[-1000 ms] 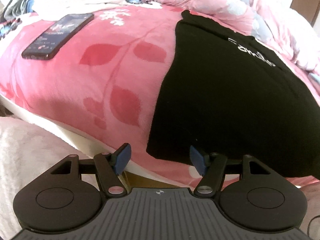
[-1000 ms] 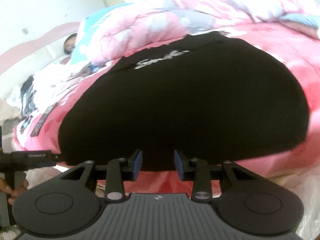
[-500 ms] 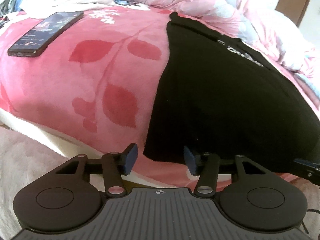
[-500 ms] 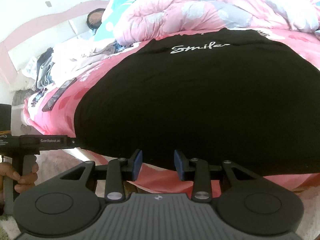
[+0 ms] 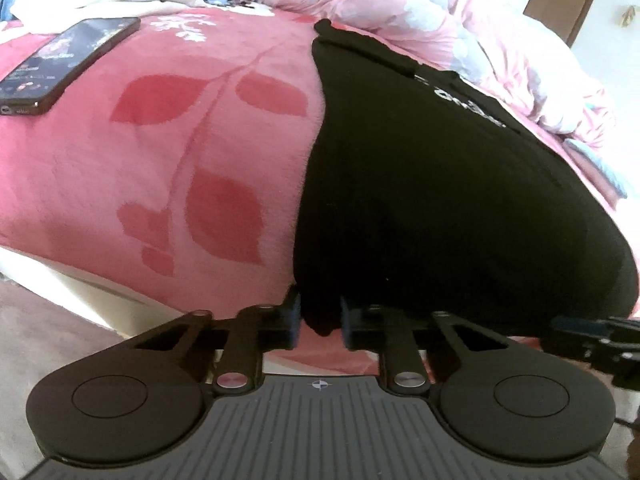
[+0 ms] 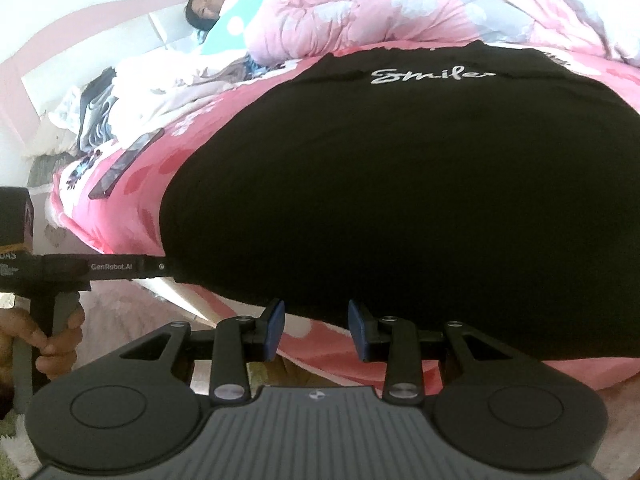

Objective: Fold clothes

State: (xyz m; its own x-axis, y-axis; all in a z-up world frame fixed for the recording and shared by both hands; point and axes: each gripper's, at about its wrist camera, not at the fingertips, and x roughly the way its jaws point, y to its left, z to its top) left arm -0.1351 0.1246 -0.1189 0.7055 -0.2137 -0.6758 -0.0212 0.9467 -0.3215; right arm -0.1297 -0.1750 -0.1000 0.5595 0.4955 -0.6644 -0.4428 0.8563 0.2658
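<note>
The black shirt (image 5: 440, 200) lies flat on the pink bed (image 5: 160, 184), with its bottom hem at the near edge. It looks soft, light and floppy, so the hem corners are the best places to hold it. The left gripper (image 5: 320, 322) has just closed on the near left corner, and the right gripper (image 6: 316, 330) waits half open, holding nothing, just short of the hem.

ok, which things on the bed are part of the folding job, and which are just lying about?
Part of the job:
- black shirt
- left gripper, closed on the shirt's near corner
- right gripper, open at the hem

Lying about:
- phone
- pink quilt
- pile of clothes
</note>
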